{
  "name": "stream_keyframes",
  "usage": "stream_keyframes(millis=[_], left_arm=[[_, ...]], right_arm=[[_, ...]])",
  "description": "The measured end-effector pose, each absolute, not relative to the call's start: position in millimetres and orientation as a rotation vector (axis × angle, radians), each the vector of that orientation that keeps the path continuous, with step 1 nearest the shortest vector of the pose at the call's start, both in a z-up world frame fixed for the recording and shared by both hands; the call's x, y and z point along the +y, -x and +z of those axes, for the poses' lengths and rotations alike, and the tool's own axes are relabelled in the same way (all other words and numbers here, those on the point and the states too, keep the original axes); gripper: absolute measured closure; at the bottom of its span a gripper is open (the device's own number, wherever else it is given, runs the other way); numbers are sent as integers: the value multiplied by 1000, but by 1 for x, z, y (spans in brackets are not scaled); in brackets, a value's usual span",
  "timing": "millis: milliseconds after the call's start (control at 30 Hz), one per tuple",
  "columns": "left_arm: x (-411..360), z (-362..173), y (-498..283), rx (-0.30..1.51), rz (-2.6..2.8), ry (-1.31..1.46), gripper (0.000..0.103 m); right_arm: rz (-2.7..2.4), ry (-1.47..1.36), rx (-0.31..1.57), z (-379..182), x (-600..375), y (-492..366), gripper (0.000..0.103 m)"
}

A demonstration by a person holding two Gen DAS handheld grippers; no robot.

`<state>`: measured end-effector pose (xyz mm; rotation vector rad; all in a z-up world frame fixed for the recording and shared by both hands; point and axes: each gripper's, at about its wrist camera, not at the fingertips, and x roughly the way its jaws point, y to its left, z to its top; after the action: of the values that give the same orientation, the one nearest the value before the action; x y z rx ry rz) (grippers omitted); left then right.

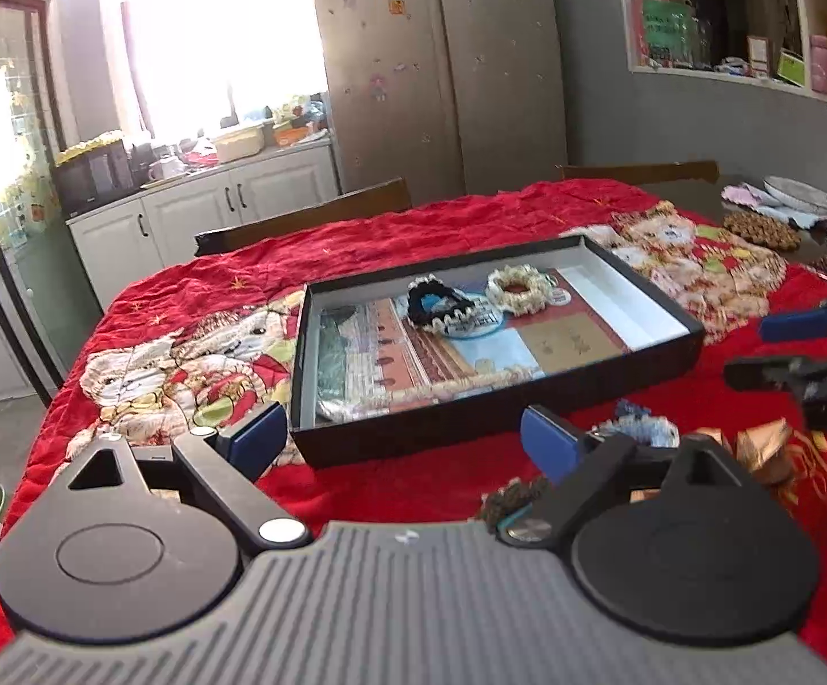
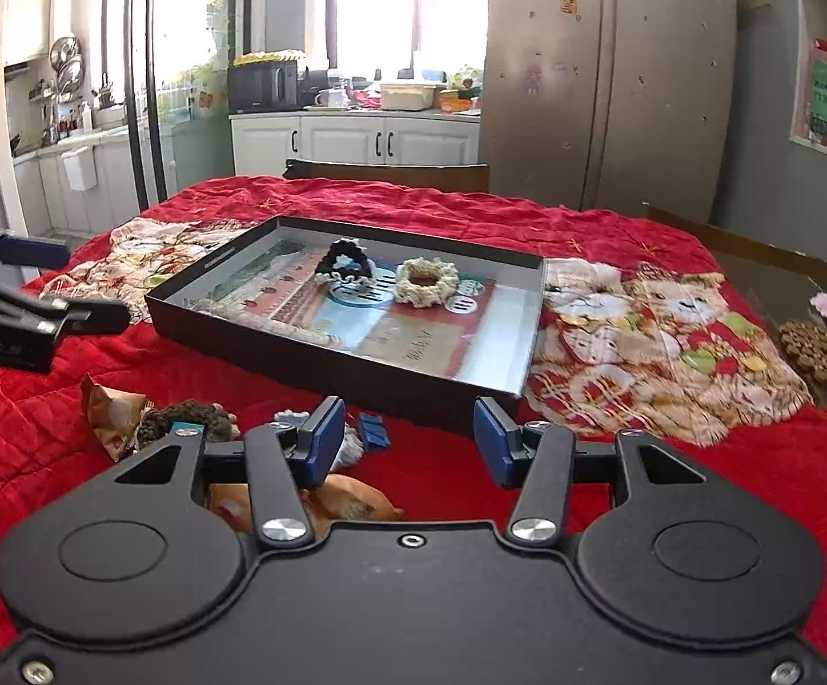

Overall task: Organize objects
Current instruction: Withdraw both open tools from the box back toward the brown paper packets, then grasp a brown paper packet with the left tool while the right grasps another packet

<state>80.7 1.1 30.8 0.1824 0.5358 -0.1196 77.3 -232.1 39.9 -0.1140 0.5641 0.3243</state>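
Observation:
A shallow black box lies on the red quilt. Inside it are a black-and-white scrunchie, a cream scrunchie and round badges. My left gripper stands open and empty just before the box's near wall. My right gripper is open too, nothing pressed between its pads; a small blue clip lies on the quilt below them. Loose on the quilt are a dark fuzzy scrunchie, a light blue one and brown wrapped pieces.
Each gripper shows in the other's view: right gripper, left gripper. A brown woven coaster and a plate sit at the table's far right. Wooden chair backs line the far edge.

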Motion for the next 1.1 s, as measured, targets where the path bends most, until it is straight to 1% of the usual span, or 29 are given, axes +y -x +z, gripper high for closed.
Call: stream_keyframes(millis=[300,467,733,933,1100], left_arm=[[13,7,-65,554,-163,-205,3],[17,-8,-65,582,-179,-195,3],[29,-28,-72,615,-195,-102,4],[37,-32,-75,624,-207,-42,8],[38,-37,-78,643,-218,-34,17]], right_arm=[[360,73,594,21,-257,-63,54],[404,54,615,6,-260,-53,54],[415,36,658,-16,-257,-53,54],[400,56,670,-26,-254,-56,56],[402,75,669,-30,-251,-58,60]])
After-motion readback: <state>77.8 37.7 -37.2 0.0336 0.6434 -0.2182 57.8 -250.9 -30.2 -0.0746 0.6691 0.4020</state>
